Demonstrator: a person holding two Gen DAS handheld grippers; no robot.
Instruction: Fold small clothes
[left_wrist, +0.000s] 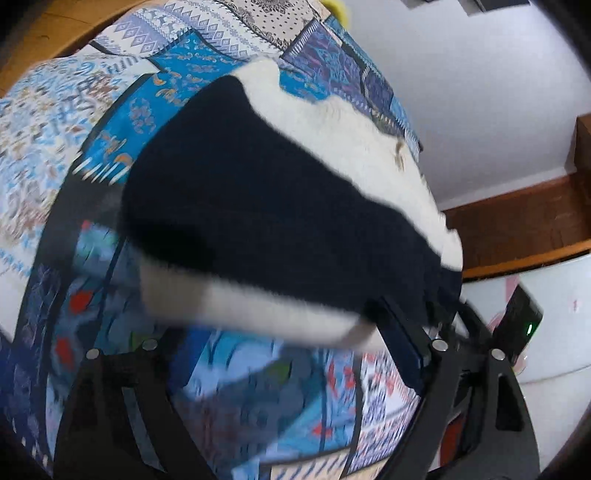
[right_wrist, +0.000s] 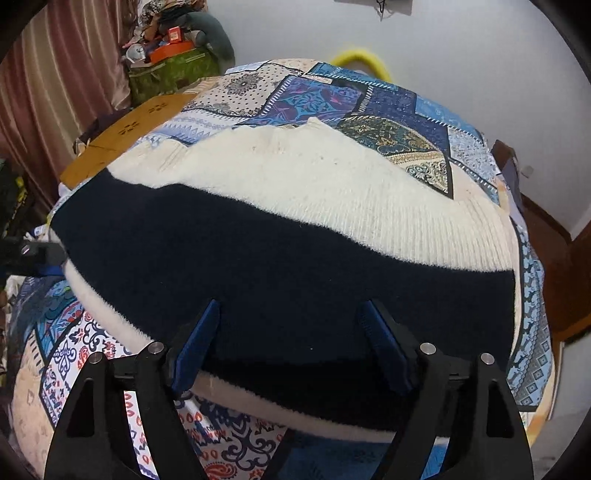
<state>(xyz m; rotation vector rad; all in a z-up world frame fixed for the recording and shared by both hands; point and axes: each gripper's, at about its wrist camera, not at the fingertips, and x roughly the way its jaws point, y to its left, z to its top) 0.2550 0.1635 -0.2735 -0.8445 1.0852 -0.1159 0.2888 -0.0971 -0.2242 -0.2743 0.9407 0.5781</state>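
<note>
A small knitted garment with cream and dark navy bands lies on a patchwork bedspread. In the right wrist view my right gripper is open, its blue-padded fingers spread over the garment's near navy edge. In the left wrist view the garment is blurred. My left gripper is open at its near cream edge; only the right finger shows clearly, and the left one is lost in blur. The other gripper shows at the garment's right corner. The left gripper shows at the left edge of the right wrist view.
The bed's wooden headboard sits at the left. A pile of bags and clutter stands by a pink curtain. A yellow ring lies behind the bed. A white wall and brown skirting lie to the right.
</note>
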